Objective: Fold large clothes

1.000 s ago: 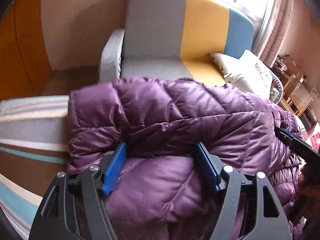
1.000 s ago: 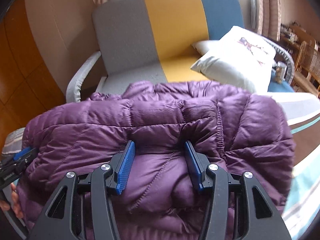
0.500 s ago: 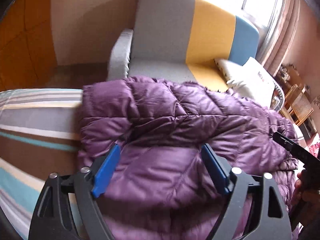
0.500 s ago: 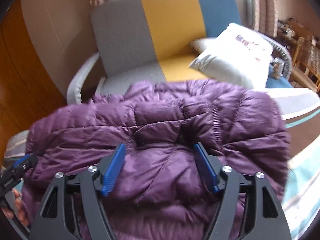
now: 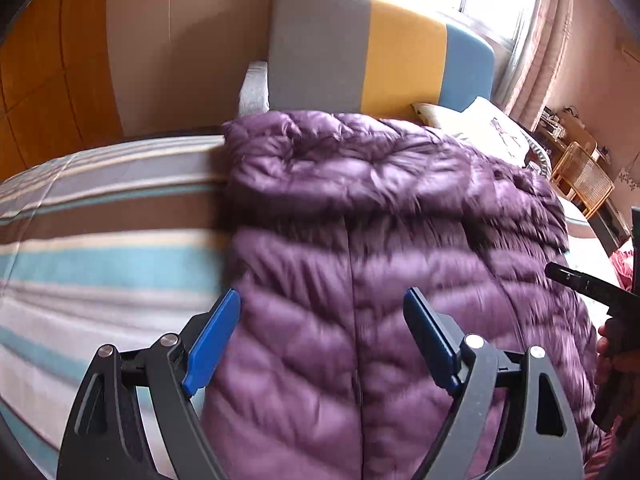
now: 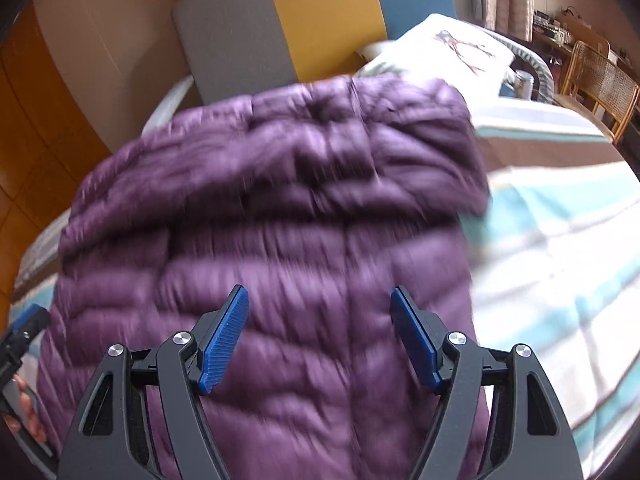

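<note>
Firstly, one purple quilted jacket (image 5: 392, 248) lies on one striped bedspread (image 5: 104, 248), folded edge toward 12 o'clock, where one grey, yellow and blue sofa (image 5: 360, 60) stands; its long axis runs from 6 to 12 o'clock in both views, a centre seam following that line; left wrist view alone shows bare bedspread at 9 o'clock, the other tool's black tip (image 5: 584, 284) at 3 o'clock and a hand (image 5: 616, 356) at 4 o'clock; right wrist view alone shows bedspread (image 6: 560, 240) at 3 o'clock, one rattan chair (image 6: 600, 80) at 1 o'clock and fingers (image 6: 24, 408) at 8 o'clock; one white printed cushion (image 6: 448, 48) appears in both; left gripper (image 5: 322, 320) and right gripper (image 6: 320, 316): two, jaws spread wide over the jacket, blue pads apart, nothing clamped; motion blur hides any contact.
</note>
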A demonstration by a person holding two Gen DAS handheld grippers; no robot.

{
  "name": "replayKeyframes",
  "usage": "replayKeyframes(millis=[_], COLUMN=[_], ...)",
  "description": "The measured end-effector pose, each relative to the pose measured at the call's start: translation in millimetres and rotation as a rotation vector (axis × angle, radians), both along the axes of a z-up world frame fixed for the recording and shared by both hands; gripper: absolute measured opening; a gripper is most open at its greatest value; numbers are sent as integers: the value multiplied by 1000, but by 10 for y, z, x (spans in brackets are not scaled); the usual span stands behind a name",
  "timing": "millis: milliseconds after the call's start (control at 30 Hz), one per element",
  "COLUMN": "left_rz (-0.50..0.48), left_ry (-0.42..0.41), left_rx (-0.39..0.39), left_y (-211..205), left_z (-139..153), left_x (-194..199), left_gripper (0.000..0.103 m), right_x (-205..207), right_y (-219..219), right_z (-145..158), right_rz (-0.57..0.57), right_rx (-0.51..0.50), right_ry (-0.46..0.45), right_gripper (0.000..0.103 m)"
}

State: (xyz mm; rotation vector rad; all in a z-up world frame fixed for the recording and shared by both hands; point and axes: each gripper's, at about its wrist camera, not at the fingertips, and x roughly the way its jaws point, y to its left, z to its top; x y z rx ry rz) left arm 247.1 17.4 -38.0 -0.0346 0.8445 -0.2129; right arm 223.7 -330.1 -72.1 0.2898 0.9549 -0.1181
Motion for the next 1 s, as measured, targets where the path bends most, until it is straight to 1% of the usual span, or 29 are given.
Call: replayKeyframes(millis=[133,233,433,600,800,967,1000], left_rz=[-10,-22,-27,-26,-32,-42,-45], left_ry=[-8,-15,-23,-30,-15,16,28], left_rx=[-11,0,-2,-5,-16,-30,-39], left_y=[71,91,185,233,311,376,393], left_z=[-5,-15,-27,-34,-95,-179,-207], left_x=[-321,-544,-841,-952,-1070,-1132,-1140], left_gripper=[83,83,83,83,82,76,73], right_x=[-275,-462,-692,-847,-1008,-1138,-1157], right_y=[-17,-23,9,45,-17,-132,-157], right_z=[-43,-58,-42,-40,2,61,63], right_rz=[15,23,42,50,44,20,15], right_rx=[-22,-46,-64,-76,-74,-74,-78], right_ry=[17,30,29,32,21,6,6], right_gripper=[73,73,73,73,73,73,73])
